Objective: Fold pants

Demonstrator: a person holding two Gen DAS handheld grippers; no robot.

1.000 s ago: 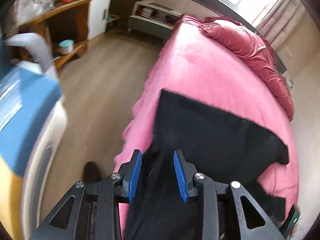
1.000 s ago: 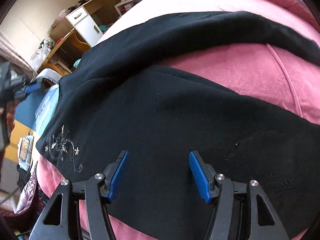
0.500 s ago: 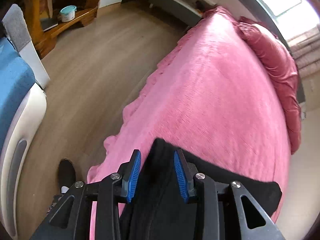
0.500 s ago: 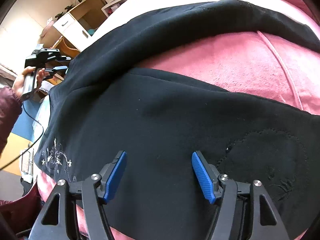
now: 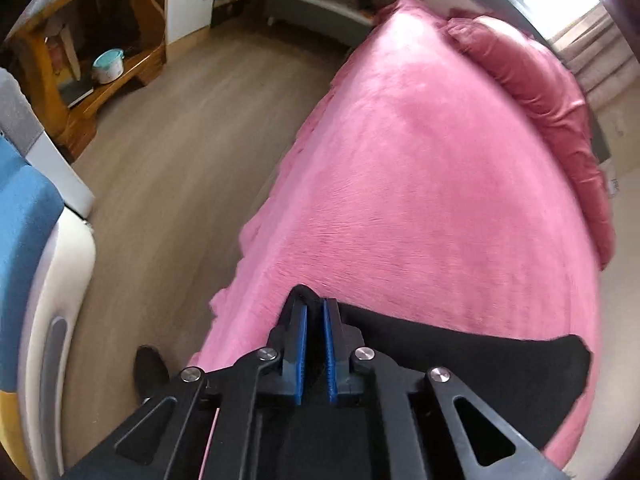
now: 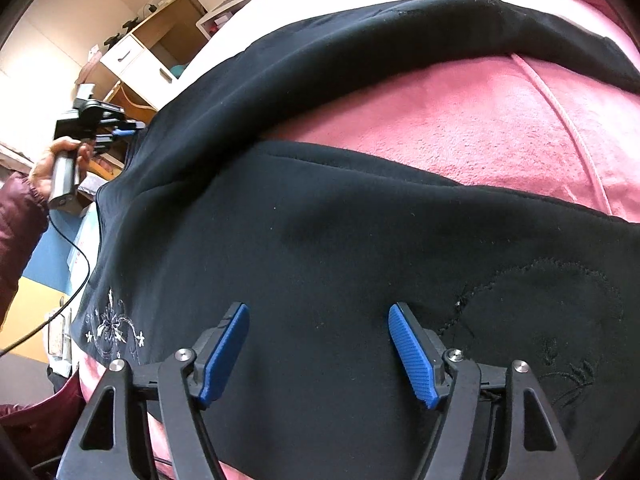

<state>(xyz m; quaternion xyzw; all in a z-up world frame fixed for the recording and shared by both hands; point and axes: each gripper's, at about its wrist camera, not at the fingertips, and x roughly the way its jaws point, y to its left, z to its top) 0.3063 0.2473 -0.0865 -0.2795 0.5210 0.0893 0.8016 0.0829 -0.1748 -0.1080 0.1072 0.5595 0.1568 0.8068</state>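
Black pants (image 6: pixel 320 220) lie spread over the pink bed (image 6: pixel 460 120), one leg curving along the far side, with white flower embroidery (image 6: pixel 114 324) near the left hem. My left gripper (image 5: pixel 315 304) is shut on a corner edge of the pants (image 5: pixel 480 364) at the bed's side. The right wrist view also shows this left gripper (image 6: pixel 104 124), held by a hand (image 6: pixel 52 156) at the pants' far left corner. My right gripper (image 6: pixel 318 312) hovers over the near leg, its jaws opening with only flat fabric below them.
Wooden floor (image 5: pixel 160 160) runs along the bed's (image 5: pixel 400 180) left side. A wooden shelf unit (image 5: pixel 100 60) and a blue and white seat (image 5: pixel 32 240) stand beyond it. A rolled red quilt (image 5: pixel 540 80) lies along the bed's far edge. A dark shoe (image 5: pixel 150 368) is on the floor.
The left gripper's jaws have shut on the pants' edge, and it moved so that less of the pants and more bare bed shows. The right jaws spread a little wider.
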